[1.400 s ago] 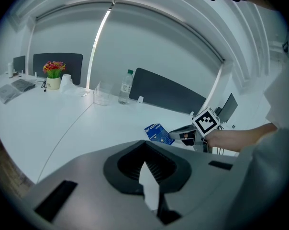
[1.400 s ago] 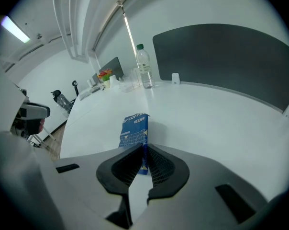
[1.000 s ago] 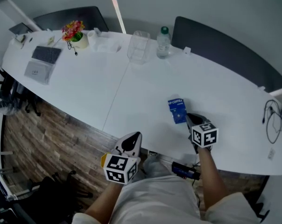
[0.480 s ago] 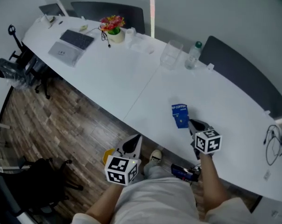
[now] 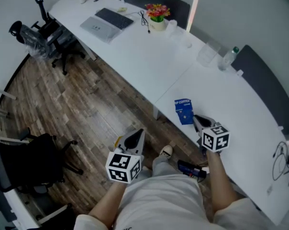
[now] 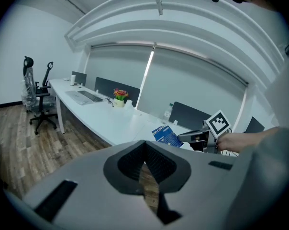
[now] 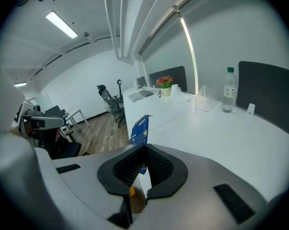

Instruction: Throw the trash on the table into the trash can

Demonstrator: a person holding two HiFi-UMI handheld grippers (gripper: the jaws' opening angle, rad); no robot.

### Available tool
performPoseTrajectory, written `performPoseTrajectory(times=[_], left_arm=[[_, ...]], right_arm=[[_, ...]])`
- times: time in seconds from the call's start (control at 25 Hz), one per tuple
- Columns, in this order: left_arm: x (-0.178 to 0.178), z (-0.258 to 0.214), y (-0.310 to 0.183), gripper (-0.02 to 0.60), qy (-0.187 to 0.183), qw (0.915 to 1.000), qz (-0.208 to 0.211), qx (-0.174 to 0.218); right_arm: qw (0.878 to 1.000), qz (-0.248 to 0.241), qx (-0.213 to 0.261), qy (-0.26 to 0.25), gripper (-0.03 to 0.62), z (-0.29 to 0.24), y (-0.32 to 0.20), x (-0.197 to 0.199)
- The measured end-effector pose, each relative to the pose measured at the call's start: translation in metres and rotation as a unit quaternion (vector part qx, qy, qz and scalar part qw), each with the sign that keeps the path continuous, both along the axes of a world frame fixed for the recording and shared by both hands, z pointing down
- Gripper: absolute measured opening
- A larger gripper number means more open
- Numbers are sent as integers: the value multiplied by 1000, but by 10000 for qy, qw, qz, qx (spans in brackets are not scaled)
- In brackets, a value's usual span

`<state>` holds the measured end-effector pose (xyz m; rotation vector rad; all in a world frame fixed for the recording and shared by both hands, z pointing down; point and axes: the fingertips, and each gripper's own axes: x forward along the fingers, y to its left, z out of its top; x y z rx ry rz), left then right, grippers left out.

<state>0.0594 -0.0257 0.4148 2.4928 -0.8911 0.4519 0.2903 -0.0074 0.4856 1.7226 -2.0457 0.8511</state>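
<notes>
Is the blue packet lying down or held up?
Held up: the right gripper is shut on the blue packet, off the table.

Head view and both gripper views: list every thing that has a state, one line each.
right gripper: shut on the blue coffee packet
blue coffee packet: clamped by one edge, over the table
left gripper: shut, nothing between its jaws
water bottle: upright on the table, cap on
flower pot: upright on the table
</notes>
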Motion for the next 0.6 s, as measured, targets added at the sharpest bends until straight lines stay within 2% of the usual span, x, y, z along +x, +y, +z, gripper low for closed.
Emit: performPoseTrajectory(times=[0.32,0.6], left_arm=[[-106,-6,6,0,60,9957,-919,71],[-210,-5,19,0,66,9824,-1867,49]], right_arm=[[9954,-960,-2,-68,38,-6,-24,-107],[9811,-1922,-29,-199,38,-8,-51,-221]])
